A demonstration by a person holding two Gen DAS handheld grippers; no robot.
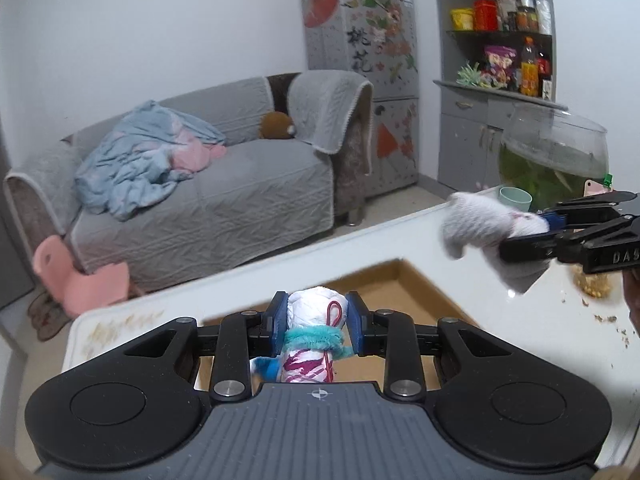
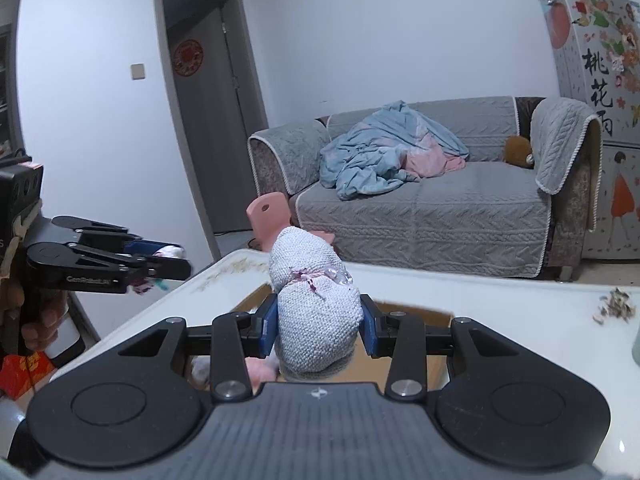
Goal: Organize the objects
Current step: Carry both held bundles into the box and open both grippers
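My left gripper (image 1: 317, 322) is shut on a white rolled cloth bundle (image 1: 314, 304) with magenta print, a teal fuzzy band and a red loop. It hangs above an open cardboard box (image 1: 404, 280) set on the white table (image 1: 384, 240). My right gripper (image 2: 319, 324) is shut on a grey knitted rolled bundle (image 2: 308, 272) tied with a pink thread, also above the box (image 2: 416, 316). In the left wrist view the right gripper (image 1: 548, 230) comes in from the right with the grey bundle (image 1: 472, 228). The right wrist view has the left gripper (image 2: 176, 260) at the left, held by a hand.
A glass fishbowl (image 1: 556, 152) with greenish water and a green cup (image 1: 516, 198) stand at the table's far right. Crumbs (image 1: 592, 284) lie on the right of the table. Beyond the table are a grey sofa (image 2: 420, 208) and a pink chair (image 1: 80, 276).
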